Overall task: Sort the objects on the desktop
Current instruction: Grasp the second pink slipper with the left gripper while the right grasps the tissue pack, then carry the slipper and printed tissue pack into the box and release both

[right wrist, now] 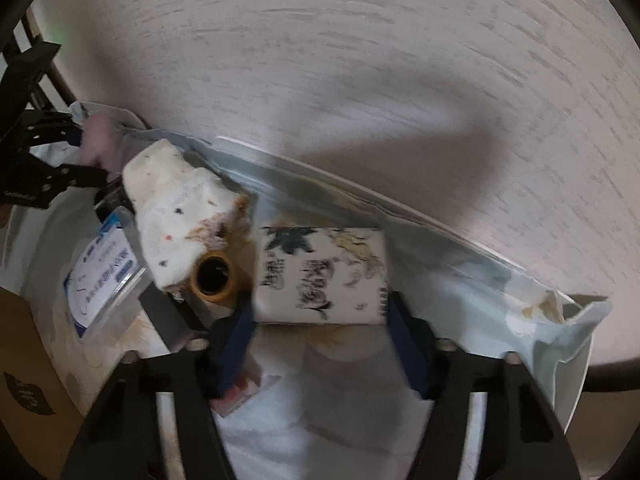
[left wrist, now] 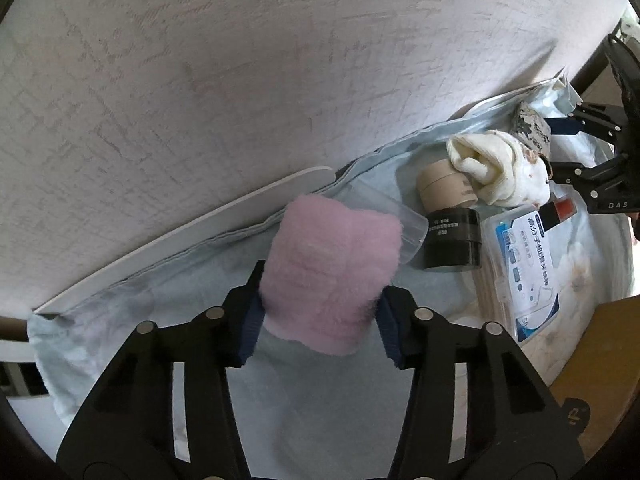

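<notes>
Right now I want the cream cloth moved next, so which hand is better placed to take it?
Probably the right. The cream cloth lies just beside the right gripper, though that grips the tissue pack. The left gripper is clamped on the pink towel, farther away past the tape rolls.

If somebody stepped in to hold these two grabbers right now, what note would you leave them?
Left gripper: shut on the fluffy pink folded cloth, near the table's back edge.
Right gripper: pads against both ends of the white tissue pack with black lettering; looks gripped, picture is blurred.
Between them on the pale blue tablecloth: cream spotted cloth, brown paper tube, black tape roll, clear box with a blue-and-white label, clear plastic cup lying on its side.
Done: two items grasped, neither lifted.
Left: carry both off, then sort the rest.
</notes>
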### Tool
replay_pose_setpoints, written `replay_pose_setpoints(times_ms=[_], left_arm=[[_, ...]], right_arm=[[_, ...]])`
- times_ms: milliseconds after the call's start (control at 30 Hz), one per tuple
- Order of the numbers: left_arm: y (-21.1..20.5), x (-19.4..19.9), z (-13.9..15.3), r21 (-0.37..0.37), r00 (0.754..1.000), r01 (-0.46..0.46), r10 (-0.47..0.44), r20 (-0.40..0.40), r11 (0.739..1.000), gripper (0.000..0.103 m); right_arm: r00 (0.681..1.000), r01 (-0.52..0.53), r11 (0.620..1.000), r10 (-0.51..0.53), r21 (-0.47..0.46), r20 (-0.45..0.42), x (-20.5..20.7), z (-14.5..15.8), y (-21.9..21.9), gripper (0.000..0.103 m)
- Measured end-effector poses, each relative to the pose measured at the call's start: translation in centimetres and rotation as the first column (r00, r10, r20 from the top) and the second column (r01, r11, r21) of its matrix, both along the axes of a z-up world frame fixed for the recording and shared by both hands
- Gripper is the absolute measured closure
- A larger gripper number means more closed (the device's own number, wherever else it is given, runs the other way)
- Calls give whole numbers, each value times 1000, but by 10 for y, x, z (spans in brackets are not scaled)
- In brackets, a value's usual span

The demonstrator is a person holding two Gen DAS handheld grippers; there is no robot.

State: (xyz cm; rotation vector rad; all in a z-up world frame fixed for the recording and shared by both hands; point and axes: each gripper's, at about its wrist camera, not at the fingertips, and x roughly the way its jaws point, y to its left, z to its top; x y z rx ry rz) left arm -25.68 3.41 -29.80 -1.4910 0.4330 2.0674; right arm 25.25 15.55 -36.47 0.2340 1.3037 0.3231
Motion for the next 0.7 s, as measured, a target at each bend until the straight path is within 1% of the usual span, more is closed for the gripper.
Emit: replay_pose_setpoints(times_ms=[133,200,333,400,500,600,633,700], left_arm=[[-1,4,8,-11,1000,0,0,0,1000,60],[-3,7,18,-18,1000,-15,15,13,1000,60],[-8,22,53,0,1000,-6,6,-14,1000,60],[-10,32,73,-1,999,-6,6,-33,1000,60],[-10,47,100,17,999,-24,25,-45,1000,60],[-11,65,123,34,999,-31,32,-43,999,60],[-13,75,131,35,999,-29,31,-43,999,60],[-16,86,142,29,997,-36,38,-67,999,60]], right_arm=[[999,34,999,-34,-1,-12,-5,4,-1,46],[998,50,999,-50,-2,-26,-10,7,-4,46],[995,89,996,-88,21,-55,-20,26,-12,46],[994,99,995,-97,34,-55,-26,43,-15,46],[993,103,995,-103,9,-53,-33,70,-17,46],[995,104,994,-104,38,-13,-45,109,-17,46],[995,101,994,-101,40,-5,-48,117,-18,46],[996,84,996,-85,35,12,-56,140,-10,46]])
